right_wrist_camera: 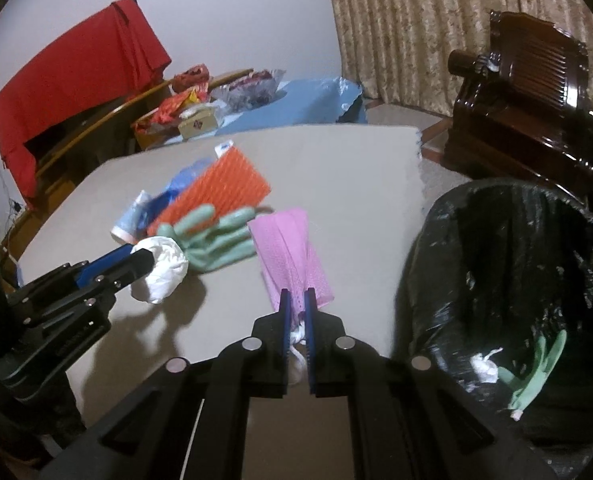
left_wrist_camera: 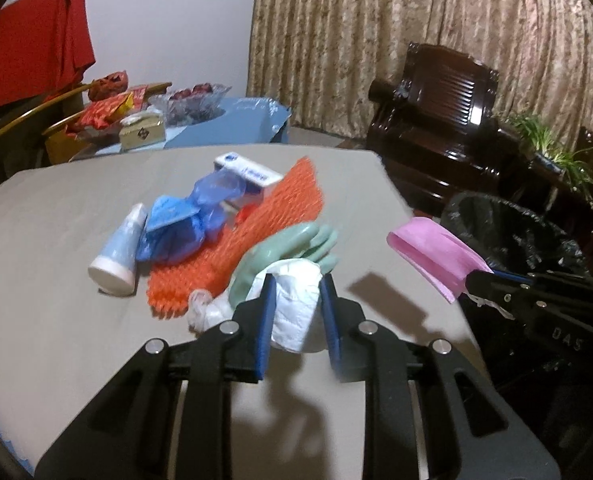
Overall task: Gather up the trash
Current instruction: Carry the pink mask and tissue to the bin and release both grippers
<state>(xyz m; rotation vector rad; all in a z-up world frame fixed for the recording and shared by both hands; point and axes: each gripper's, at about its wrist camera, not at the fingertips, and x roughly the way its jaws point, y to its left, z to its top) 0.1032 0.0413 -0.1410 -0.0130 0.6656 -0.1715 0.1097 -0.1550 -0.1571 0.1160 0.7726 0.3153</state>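
both grippers loaded, bin comes next

the left gripper (left_wrist_camera: 296, 300) is nearly closed, its pads pinching a crumpled white tissue (left_wrist_camera: 296, 312) above the table (left_wrist_camera: 56, 320). the right gripper (right_wrist_camera: 296, 312) is clamped tight on a pink mask (right_wrist_camera: 288, 256). both seem lifted clear, though blur makes that uncertain. next each load must be carried right to the black-lined bin (right_wrist_camera: 496, 260) and let go.

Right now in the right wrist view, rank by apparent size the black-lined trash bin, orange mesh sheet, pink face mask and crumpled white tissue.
1. Black-lined trash bin, though nearest the camera.
2. Orange mesh sheet and pink face mask: look alike, unranked.
3. Crumpled white tissue.
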